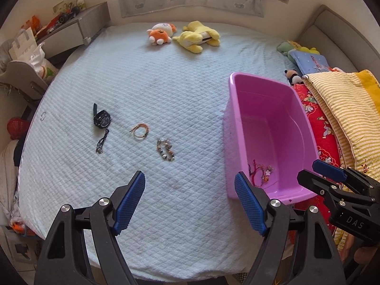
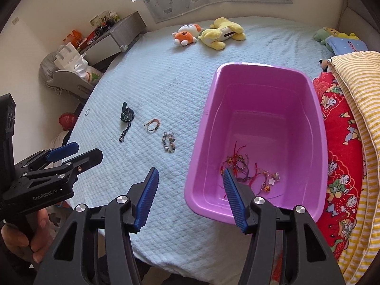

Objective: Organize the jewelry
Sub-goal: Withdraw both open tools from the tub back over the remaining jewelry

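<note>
While left hand-held gripper (image 1: 190, 197) gapes | bin (image 1: 239, 99) rim apparently beside.

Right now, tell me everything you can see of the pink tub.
The pink tub is a rectangular bin of glossy plastic with rounded corners and a rolled rim. It sits upright and open on the pale quilted bedspread, its far side against the red printed cushion. A tangle of red-corded bracelets lies on its floor at the near end. Neither claw touches it.

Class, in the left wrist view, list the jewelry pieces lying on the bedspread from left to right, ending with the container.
Small ring → black watch → orange braided bracelet → beaded bracelet → pink tub.
</note>
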The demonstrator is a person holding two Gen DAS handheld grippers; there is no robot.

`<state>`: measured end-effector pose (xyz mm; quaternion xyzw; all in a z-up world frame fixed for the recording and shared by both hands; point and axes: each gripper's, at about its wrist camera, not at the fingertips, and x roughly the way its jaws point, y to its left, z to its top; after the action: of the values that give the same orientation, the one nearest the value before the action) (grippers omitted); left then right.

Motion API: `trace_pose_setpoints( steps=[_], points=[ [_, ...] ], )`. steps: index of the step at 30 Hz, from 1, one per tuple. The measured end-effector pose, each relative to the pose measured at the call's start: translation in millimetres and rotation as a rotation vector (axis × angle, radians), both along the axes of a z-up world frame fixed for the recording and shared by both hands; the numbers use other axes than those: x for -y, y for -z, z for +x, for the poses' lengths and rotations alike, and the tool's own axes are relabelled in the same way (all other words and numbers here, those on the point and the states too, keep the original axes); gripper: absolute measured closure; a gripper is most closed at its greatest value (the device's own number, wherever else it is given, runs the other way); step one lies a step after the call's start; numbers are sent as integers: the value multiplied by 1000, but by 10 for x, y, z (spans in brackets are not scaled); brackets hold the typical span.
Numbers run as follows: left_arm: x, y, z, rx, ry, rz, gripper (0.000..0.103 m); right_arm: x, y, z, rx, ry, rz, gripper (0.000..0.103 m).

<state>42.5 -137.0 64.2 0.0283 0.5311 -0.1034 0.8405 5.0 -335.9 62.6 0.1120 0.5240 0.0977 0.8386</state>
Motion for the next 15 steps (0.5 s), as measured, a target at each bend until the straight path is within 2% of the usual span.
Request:
trace_pose_setpoints(
  steps=[2,6,10,15],
  points=[
    [-198,14,-22,5,-22,5,27,-164,50,-11,-11,-15,-1,45],
    [-658,9,-21,22,-66,12,27,-522,110,22,-37,-49,-9,45],
    [-1208,0,21,50,-102,19,22,-932,102,46,-37,-65,-24,41],
    [-1961,118,172,23,-125,44,21,-1428,162,84,-60,0,-17,39]
  ],
)
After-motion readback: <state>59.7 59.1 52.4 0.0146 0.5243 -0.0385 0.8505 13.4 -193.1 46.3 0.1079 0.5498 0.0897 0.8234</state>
